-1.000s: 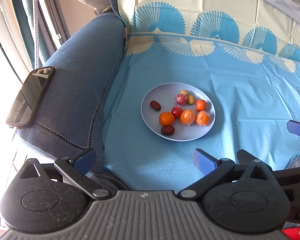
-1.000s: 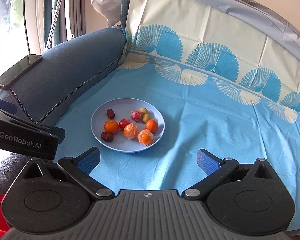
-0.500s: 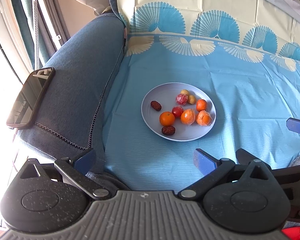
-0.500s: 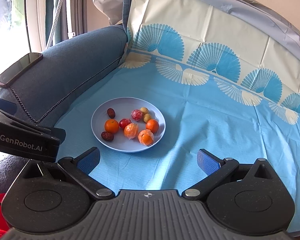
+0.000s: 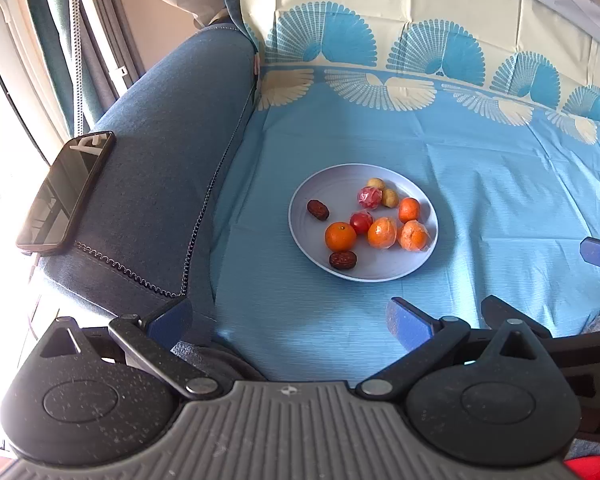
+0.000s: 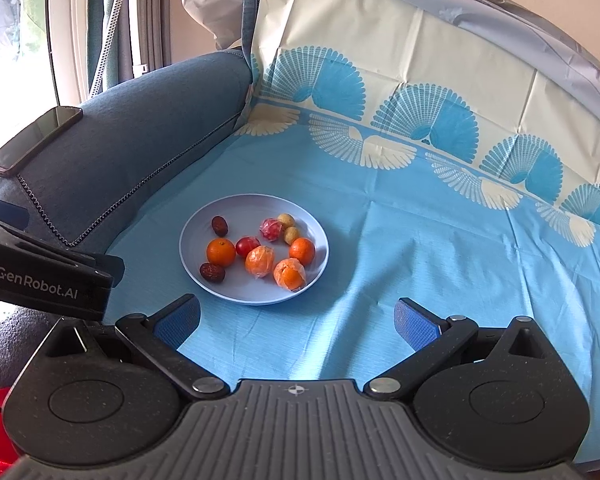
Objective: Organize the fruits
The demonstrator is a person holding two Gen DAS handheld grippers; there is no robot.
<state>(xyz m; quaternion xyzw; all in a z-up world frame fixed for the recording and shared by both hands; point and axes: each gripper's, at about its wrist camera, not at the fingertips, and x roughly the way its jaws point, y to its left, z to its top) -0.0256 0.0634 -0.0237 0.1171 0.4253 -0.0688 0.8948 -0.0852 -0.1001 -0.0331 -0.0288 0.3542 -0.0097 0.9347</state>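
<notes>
A pale blue plate (image 5: 320,196) (image 6: 204,236) lies on the blue cloth and holds several small fruits: oranges such as one at the left (image 5: 340,236) (image 6: 221,252), two plastic-wrapped oranges (image 5: 413,235) (image 6: 289,274), a red tomato (image 5: 361,222) (image 6: 247,245), a wrapped red fruit (image 5: 368,197) (image 6: 270,229), two yellowish fruits (image 5: 389,197) (image 6: 291,235) and two dark dates (image 5: 318,209) (image 6: 212,272). My left gripper (image 5: 288,324) hangs open short of the plate with nothing between its blue pads. My right gripper (image 6: 298,322) is open too, just in front of the plate.
A blue sofa armrest (image 5: 156,168) (image 6: 140,148) rises left of the cloth, with a dark phone (image 5: 66,190) (image 6: 34,138) lying on it. The patterned cloth (image 5: 500,208) (image 6: 440,248) runs up the sofa back. The left gripper's body (image 6: 44,276) shows at the left edge.
Both views have shifted only slightly, the right one creeping a little toward the plate. The fruits have not moved and both grippers stay open.
</notes>
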